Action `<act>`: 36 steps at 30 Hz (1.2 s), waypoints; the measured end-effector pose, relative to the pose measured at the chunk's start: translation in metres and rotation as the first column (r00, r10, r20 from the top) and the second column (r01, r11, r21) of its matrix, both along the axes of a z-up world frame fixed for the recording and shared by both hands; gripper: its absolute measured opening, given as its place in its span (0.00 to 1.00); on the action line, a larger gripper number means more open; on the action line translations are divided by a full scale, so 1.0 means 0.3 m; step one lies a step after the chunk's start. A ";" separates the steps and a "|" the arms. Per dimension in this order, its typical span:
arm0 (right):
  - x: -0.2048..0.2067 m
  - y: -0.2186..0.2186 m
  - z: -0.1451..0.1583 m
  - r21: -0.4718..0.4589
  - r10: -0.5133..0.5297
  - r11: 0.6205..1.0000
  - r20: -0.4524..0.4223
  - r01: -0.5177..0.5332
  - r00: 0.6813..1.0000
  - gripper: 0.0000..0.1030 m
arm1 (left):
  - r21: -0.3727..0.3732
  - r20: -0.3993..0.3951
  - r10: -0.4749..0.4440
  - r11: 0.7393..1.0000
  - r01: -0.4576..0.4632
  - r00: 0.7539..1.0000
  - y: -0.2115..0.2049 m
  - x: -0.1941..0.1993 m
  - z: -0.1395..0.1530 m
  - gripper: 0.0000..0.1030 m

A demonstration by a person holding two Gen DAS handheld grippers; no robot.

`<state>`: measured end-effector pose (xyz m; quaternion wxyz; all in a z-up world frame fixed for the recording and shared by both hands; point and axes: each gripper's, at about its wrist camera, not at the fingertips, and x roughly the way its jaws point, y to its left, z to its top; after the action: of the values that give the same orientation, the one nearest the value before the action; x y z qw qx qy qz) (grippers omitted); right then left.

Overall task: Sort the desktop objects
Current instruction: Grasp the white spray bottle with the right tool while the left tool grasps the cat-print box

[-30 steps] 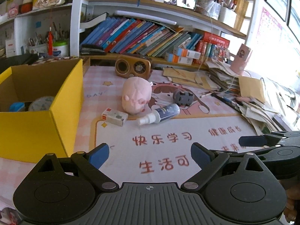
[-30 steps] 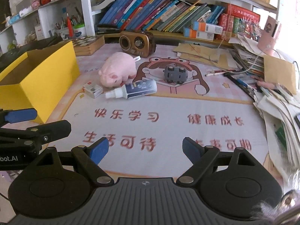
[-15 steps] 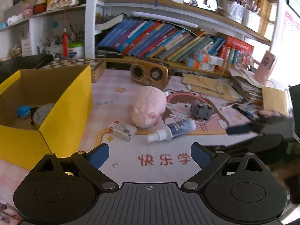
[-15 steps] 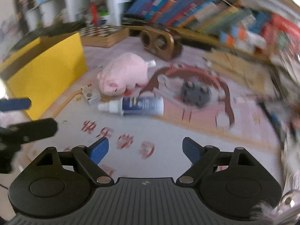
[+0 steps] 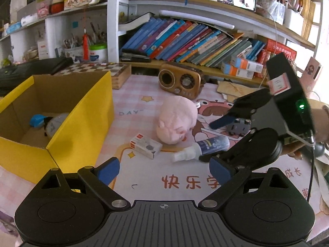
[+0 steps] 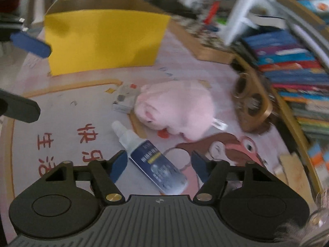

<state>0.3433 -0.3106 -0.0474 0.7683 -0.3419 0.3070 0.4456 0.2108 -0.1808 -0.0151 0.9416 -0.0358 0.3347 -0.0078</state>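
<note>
Left wrist view: my left tongs (image 5: 163, 169) stand wide, empty, above the surface (image 5: 148, 177) beside the yellow box (image 5: 80, 123); the spray bottle (image 5: 202, 147) lies ahead-right, under my right tongs (image 5: 218, 142).

Right wrist view: my right tongs (image 6: 157, 163) — spread wide, tilted down — straddle the spray bottle (image 6: 156, 164), not gripping; the pink plush (image 6: 176, 111) lies just beyond.

A spray bottle (image 6: 153, 160), white cap and dark blue label, lies on its side just beside the pink plush pig (image 6: 176, 111); a small white box (image 5: 146, 146) lies at the pig's other side.
</note>
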 end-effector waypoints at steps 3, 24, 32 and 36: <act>0.014 0.041 -0.030 -0.052 0.093 0.994 -0.037 -0.094 0.995 0.51 | -0.005 -0.005 0.011 1.000 -0.012 1.000 0.002 0.009 -0.002 0.93; -0.042 -0.237 -0.036 0.026 -0.373 0.912 -0.360 0.409 0.855 0.30 | 0.058 -0.086 0.018 0.998 -0.013 0.996 0.014 0.299 -0.182 0.91; -0.092 -0.240 -0.036 0.074 -0.433 0.864 -0.394 0.497 0.811 0.30 | 0.098 -0.110 0.023 0.995 -0.012 0.994 0.034 0.375 -0.236 0.82; -0.107 -0.248 -0.038 0.084 -0.444 0.852 -0.404 0.516 0.799 0.30 | 0.089 -0.107 0.017 0.996 -0.007 0.994 0.038 0.383 -0.247 0.75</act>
<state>0.3112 -0.3851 -0.0589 0.8133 -0.0872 0.4790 0.3186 0.3257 -0.1694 -0.0891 0.9229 0.0037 0.3847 0.0146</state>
